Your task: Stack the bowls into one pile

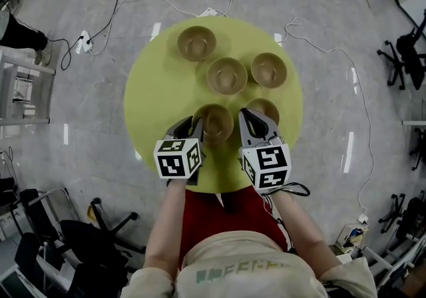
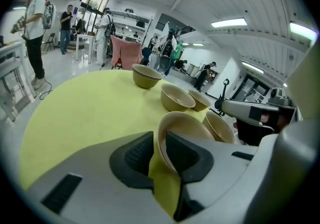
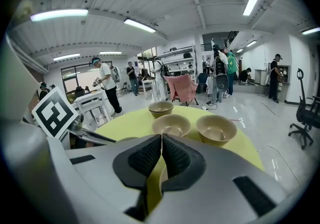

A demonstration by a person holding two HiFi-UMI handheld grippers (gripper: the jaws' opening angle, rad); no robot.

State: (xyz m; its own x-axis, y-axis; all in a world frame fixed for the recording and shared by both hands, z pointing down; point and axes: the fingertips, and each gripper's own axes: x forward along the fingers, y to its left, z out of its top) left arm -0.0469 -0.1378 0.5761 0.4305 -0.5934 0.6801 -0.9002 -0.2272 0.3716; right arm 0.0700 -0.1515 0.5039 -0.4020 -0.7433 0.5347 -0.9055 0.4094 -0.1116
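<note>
Several tan bowls stand on a round yellow-green table (image 1: 150, 90). My left gripper (image 1: 193, 124) (image 2: 159, 143) is shut on the left rim of the near bowl (image 1: 216, 120) (image 2: 192, 128). My right gripper (image 1: 247, 117) (image 3: 161, 150) is shut on the thin left rim of the bowl beside it (image 1: 267, 109) (image 2: 224, 127); its pads nearly meet. Farther off sit a middle bowl (image 1: 226, 75) (image 3: 171, 124), a right bowl (image 1: 269, 68) (image 3: 216, 128) and a far pile (image 1: 196, 42) (image 2: 146, 75) that looks like two nested bowls.
Cables (image 1: 120, 4) and a power strip (image 1: 84, 40) lie on the grey floor around the table. A white frame table (image 1: 23, 87) stands at the left, office chairs (image 1: 406, 54) at the right. People stand (image 2: 34, 23) well beyond the table.
</note>
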